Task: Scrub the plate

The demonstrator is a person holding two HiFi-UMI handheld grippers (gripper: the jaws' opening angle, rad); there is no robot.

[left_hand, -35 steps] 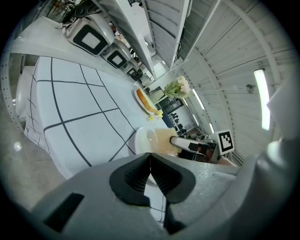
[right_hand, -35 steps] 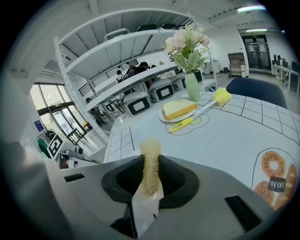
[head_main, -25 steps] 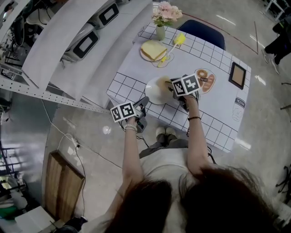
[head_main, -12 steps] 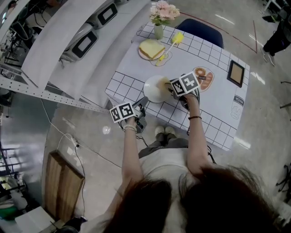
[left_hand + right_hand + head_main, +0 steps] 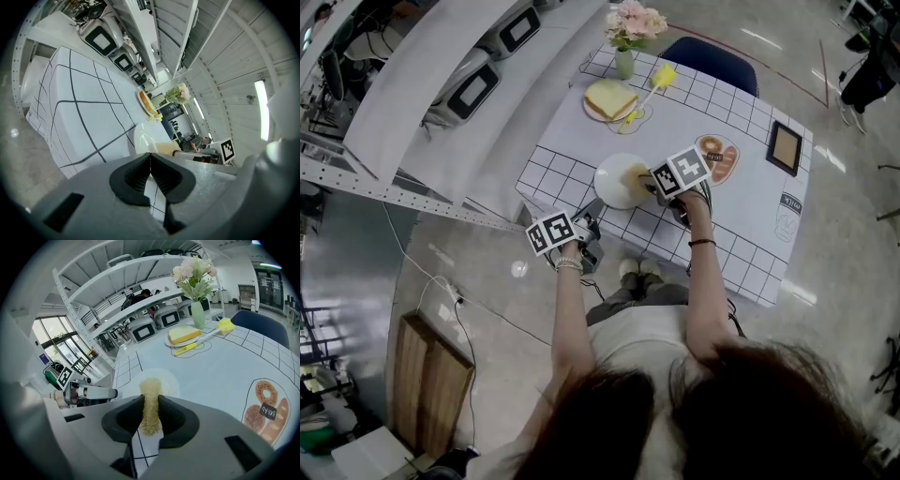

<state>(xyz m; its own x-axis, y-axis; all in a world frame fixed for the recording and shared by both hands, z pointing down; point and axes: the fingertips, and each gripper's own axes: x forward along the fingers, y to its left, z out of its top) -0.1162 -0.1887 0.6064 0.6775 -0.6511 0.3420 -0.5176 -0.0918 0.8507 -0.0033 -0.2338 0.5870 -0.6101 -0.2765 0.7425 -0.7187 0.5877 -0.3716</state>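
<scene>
Jaws, right gripper view: right gripper [image 5: 151, 405] clamped tight on a tan fibrous scrub pad [image 5: 150, 389]. Pad squeezed between both jaws and sticking out ahead of the tips. Far end of pad down on the white plate [image 5: 172, 380]. Plate flat on the gridded tabletop [image 5: 225, 371], close to its near edge. Toward the far edge: slice of bread [image 5: 183, 334] on a small dish, yellow brush [image 5: 208, 337] just beside it, green vase of flowers [image 5: 197, 310] behind. Printed bread mat [image 5: 265, 411] toward the right edge.

Left gripper view: left gripper [image 5: 150, 158] with jaws closed tip to tip, nothing between them. Beyond the tips, the near left corner of the tabletop, then the plate with the pad on it and the right gripper behind.

Head view: left gripper held just off the near edge by the left corner, over the floor, apart from the plate. Right gripper over the tabletop at the plate's right side, pad on the plate's surface. Plate a little in from the near edge, toward the left corner. Small framed picture [image 5: 787, 147] near the right edge.
</scene>
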